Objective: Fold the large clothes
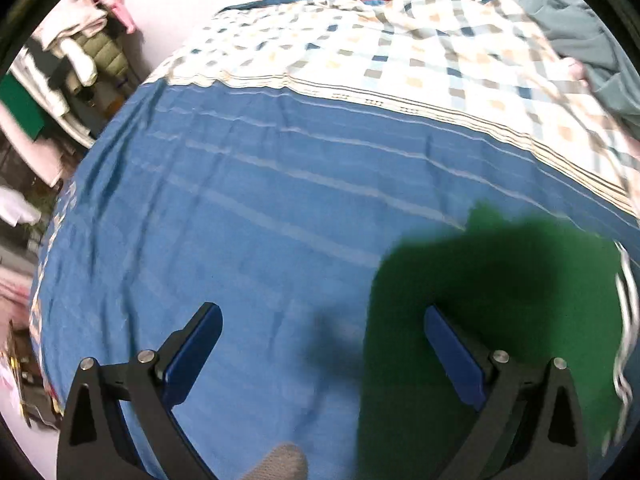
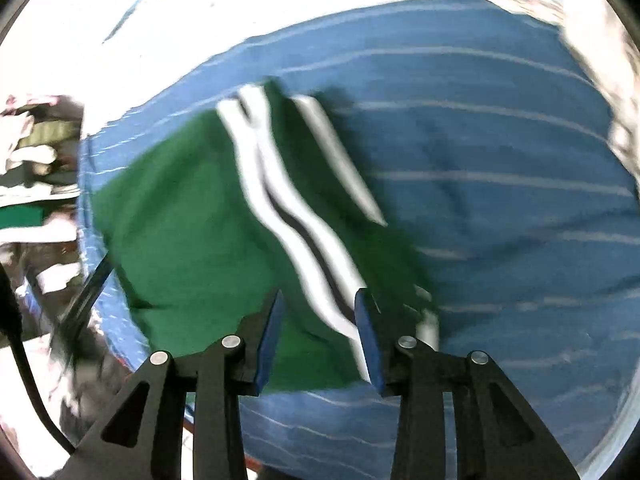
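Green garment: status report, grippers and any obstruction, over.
Left gripper open, empty. Right gripper open over green garment, not gripping. Garment on blue sheet. Nothing in the way.

A blue striped sheet (image 1: pixel 248 208) covers the bed, with a checked quilt (image 1: pixel 400 52) bunched at its far end — beside it, a grey-green cloth (image 1: pixel 580 28). Piled clothes (image 1: pixel 88 48) stand off the bed's left side.

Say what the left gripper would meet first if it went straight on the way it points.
Probably the blue striped bedsheet: the open left gripper aims at bare sheet, with the green garment just off to its right. Depth is unclear.
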`<state>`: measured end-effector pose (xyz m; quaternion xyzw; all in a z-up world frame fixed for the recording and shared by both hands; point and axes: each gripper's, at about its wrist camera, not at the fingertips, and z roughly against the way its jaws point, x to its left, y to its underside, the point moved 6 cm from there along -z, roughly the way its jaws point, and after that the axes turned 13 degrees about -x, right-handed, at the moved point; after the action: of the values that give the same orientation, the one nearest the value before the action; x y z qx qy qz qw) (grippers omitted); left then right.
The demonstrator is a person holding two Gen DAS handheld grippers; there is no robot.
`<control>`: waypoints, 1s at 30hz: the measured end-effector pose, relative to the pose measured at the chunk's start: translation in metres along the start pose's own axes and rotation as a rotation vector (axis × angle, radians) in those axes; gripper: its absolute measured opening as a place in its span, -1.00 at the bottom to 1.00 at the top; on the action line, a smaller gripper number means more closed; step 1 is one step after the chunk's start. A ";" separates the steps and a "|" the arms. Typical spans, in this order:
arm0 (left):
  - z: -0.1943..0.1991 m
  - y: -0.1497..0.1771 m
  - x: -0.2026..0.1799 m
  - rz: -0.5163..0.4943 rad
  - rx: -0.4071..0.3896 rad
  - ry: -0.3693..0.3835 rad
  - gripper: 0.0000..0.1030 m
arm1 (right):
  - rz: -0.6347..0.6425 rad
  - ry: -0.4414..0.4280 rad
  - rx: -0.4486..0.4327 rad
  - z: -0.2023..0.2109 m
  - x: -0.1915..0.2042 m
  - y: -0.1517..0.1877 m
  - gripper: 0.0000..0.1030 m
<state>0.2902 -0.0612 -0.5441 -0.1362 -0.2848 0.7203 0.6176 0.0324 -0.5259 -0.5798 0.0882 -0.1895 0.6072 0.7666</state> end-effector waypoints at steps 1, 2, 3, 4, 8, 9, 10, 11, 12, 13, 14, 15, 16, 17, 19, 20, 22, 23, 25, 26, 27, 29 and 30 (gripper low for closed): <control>-0.024 -0.007 0.000 0.000 0.031 -0.014 0.99 | 0.013 -0.005 0.001 0.000 -0.003 -0.009 -0.24; -0.048 -0.011 0.001 0.012 0.074 -0.003 1.00 | 0.028 -0.008 0.008 -0.009 0.010 -0.011 -0.24; -0.067 -0.014 0.006 0.048 0.114 0.015 1.00 | 0.041 -0.006 0.012 -0.013 0.017 -0.014 -0.24; -0.072 -0.015 0.014 0.088 0.134 0.029 1.00 | 0.057 -0.003 0.015 -0.011 0.014 -0.020 -0.24; -0.044 -0.023 0.059 0.190 0.073 0.012 1.00 | 0.114 -0.013 0.010 -0.011 0.021 -0.039 -0.24; -0.026 -0.019 0.072 0.197 0.044 -0.009 1.00 | 0.123 -0.025 0.006 -0.012 0.028 -0.047 -0.24; -0.009 -0.012 0.082 0.209 0.025 -0.023 1.00 | 0.130 -0.044 0.004 -0.011 0.034 -0.052 -0.24; 0.007 -0.004 0.089 0.225 0.013 -0.029 1.00 | 0.146 -0.070 0.009 -0.013 0.045 -0.060 -0.24; 0.022 0.007 0.094 0.244 0.003 -0.024 1.00 | 0.169 -0.083 0.019 -0.013 0.057 -0.066 -0.24; 0.042 0.028 0.095 0.269 0.003 -0.007 1.00 | 0.216 -0.093 0.030 -0.016 0.075 -0.072 -0.23; 0.054 0.043 0.093 0.280 0.013 0.007 1.00 | 0.267 -0.106 0.038 -0.018 0.094 -0.076 -0.18; 0.064 0.056 0.089 0.289 0.024 0.026 1.00 | 0.335 -0.126 0.051 -0.018 0.115 -0.079 -0.13; 0.075 0.074 0.084 0.300 0.036 0.049 1.00 | 0.411 -0.149 0.072 -0.021 0.141 -0.081 -0.09; 0.084 0.094 0.075 0.322 0.058 0.078 1.00 | 0.482 -0.179 0.105 -0.029 0.168 -0.081 0.03; 0.091 0.120 0.060 0.395 0.101 0.163 0.99 | 0.599 -0.201 0.154 -0.046 0.212 -0.081 0.12; 0.091 0.135 0.052 0.436 0.127 0.207 0.99 | 0.665 -0.189 0.172 -0.058 0.231 -0.081 0.12; 0.089 0.151 0.042 0.479 0.153 0.243 0.98 | 0.804 -0.143 0.199 -0.086 0.266 -0.081 0.12; 0.088 0.158 0.035 0.501 0.152 0.268 0.98 | 0.843 -0.134 0.228 -0.097 0.277 -0.078 0.12; 0.087 0.162 0.027 0.515 0.152 0.291 0.98 | 0.899 -0.114 0.343 -0.121 0.287 -0.067 0.12; 0.086 0.164 0.023 0.515 0.152 0.299 0.98 | 0.927 -0.091 0.387 -0.134 0.287 -0.063 0.07; 0.084 0.164 0.020 0.517 0.152 0.304 0.98 | 0.963 -0.052 0.406 -0.145 0.287 -0.059 -0.34; 0.080 0.162 0.016 0.521 0.148 0.326 0.98 | 1.012 0.002 0.415 -0.158 0.284 -0.055 -0.60; 0.079 0.162 0.013 0.517 0.143 0.336 0.98 | 0.977 0.017 0.401 -0.159 0.284 -0.060 -0.70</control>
<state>0.1131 -0.0803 -0.5724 -0.2774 -0.0832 0.8390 0.4606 0.1735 -0.2273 -0.6065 0.1296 -0.0826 0.9187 0.3637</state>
